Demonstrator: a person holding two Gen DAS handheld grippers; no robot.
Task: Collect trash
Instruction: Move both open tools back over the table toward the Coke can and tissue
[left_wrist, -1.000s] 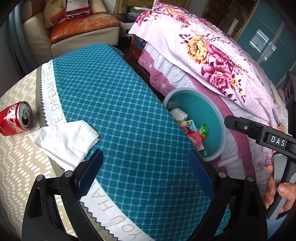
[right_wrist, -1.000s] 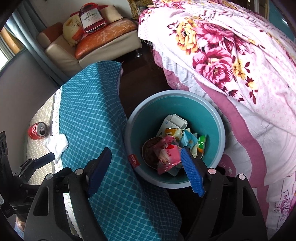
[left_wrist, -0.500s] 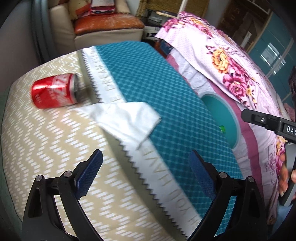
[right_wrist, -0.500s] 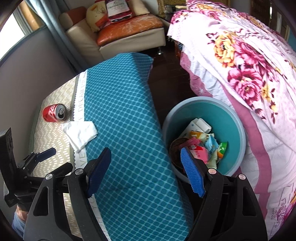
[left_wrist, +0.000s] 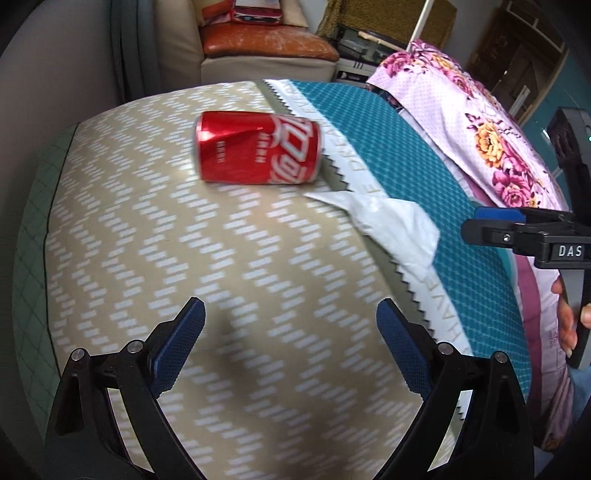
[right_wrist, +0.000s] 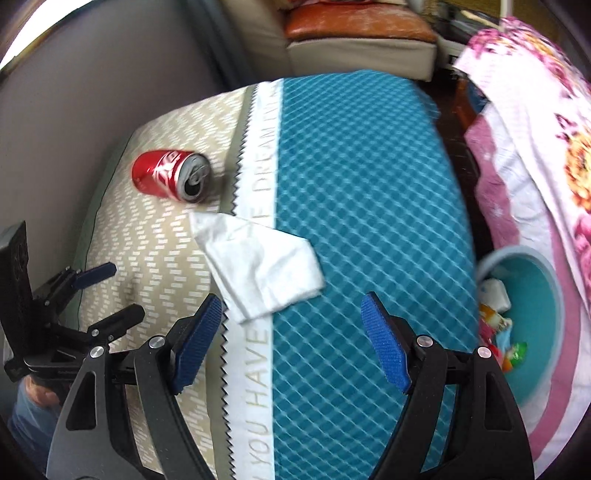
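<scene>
step: reach for trash on table, judged | left gripper (left_wrist: 290, 326) spread, empty, short of red can (left_wrist: 258, 147) | right gripper (right_wrist: 291, 323) spread, empty, just short of white tissue (right_wrist: 262, 266) beside can | advice: straddle can's sides, pinch tissue mid-fold | bin (right_wrist: 550, 280) right of table, holds wrappers

The white band (right_wrist: 264, 221) of the teal-and-beige cloth reads "YOU HAVE… DREAM"; the black right gripper (left_wrist: 491, 223) bears a "DAS" label.
</scene>
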